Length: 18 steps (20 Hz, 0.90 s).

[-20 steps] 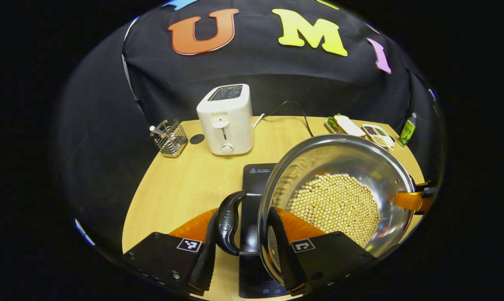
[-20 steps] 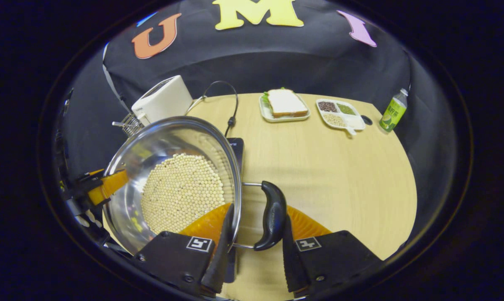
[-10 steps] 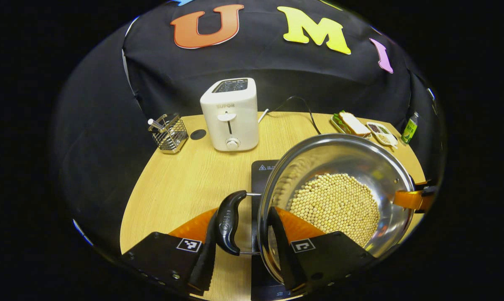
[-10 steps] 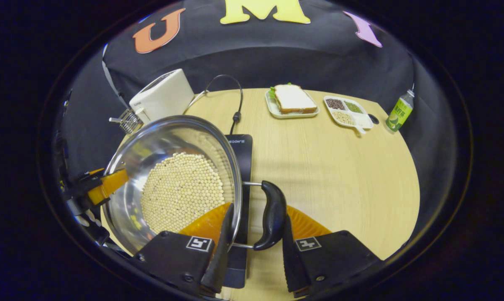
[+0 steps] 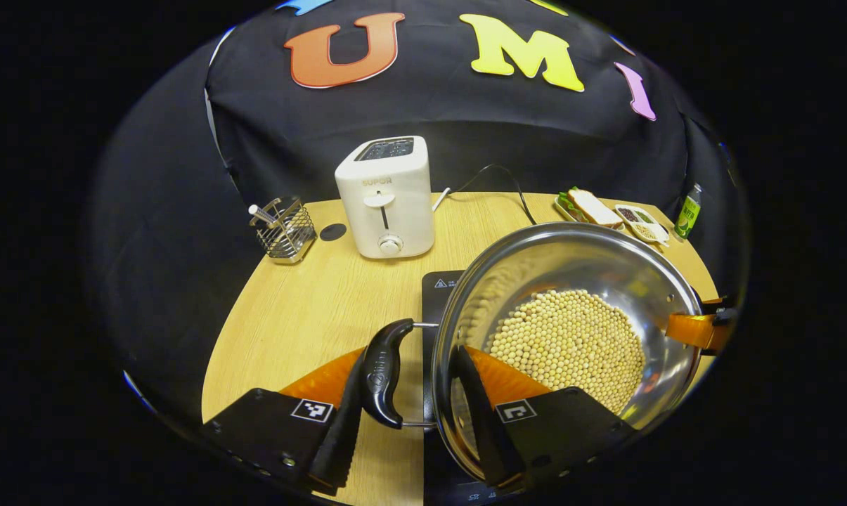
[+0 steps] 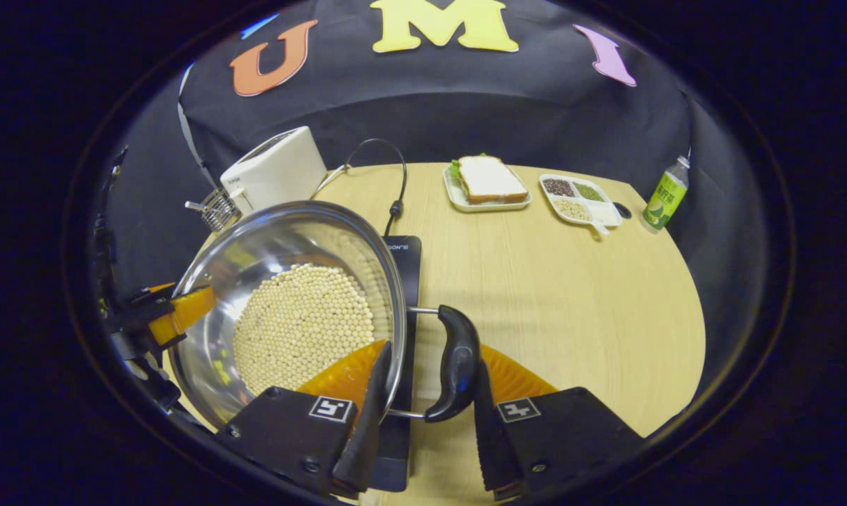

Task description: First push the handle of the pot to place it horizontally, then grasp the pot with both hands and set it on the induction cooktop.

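Observation:
A steel pot (image 5: 571,256) holding pale beans (image 5: 571,337) hangs over the black induction cooktop (image 5: 438,287); contact with it cannot be told. My left gripper (image 5: 410,425) is shut on the pot's black side handle (image 5: 382,371), with one finger outside the handle and the other inside the rim. In the right gripper view my right gripper (image 6: 427,425) grips the opposite black handle (image 6: 454,367) of the pot (image 6: 268,235) the same way. The cooktop (image 6: 402,254) shows beside and under the pot. Each gripper appears at the other view's far edge: right gripper (image 5: 697,330), left gripper (image 6: 177,313).
On the round wooden table (image 6: 571,302) stand a white toaster (image 5: 386,197) with its cord, a wire rack (image 5: 284,228), a sandwich plate (image 6: 490,183), a divided dish of grains (image 6: 579,198) and a green bottle (image 6: 661,195).
Both grippers have shifted the pot a little over the cooktop, and the far table items sit slightly differently in view. Both grips stay the same.

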Each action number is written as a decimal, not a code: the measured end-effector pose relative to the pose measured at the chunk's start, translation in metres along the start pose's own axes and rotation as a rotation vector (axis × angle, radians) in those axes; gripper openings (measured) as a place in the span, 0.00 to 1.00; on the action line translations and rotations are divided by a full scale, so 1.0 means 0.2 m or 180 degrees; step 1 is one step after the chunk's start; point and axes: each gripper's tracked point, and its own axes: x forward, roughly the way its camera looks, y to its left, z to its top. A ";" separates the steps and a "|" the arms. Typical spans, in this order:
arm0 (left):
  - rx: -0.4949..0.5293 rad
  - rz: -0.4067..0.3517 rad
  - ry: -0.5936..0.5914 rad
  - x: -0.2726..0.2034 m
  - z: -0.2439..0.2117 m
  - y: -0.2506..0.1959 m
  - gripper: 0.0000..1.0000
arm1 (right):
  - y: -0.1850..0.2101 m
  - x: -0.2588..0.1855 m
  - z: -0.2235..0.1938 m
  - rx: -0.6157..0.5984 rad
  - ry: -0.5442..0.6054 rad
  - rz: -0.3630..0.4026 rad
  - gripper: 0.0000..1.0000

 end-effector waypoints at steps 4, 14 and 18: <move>0.0096 0.0015 -0.0050 0.00 0.00 0.00 0.71 | 0.00 0.00 0.00 -0.0007 -0.0002 0.0019 0.62; 0.0126 0.0375 -0.0452 -0.17 0.16 0.12 0.97 | 0.02 -0.16 0.16 -0.0620 -0.0529 0.0094 0.85; 0.0130 0.0364 -0.0579 -0.28 0.21 0.04 0.97 | 0.01 -0.28 0.20 -0.0706 -0.0717 0.0158 0.86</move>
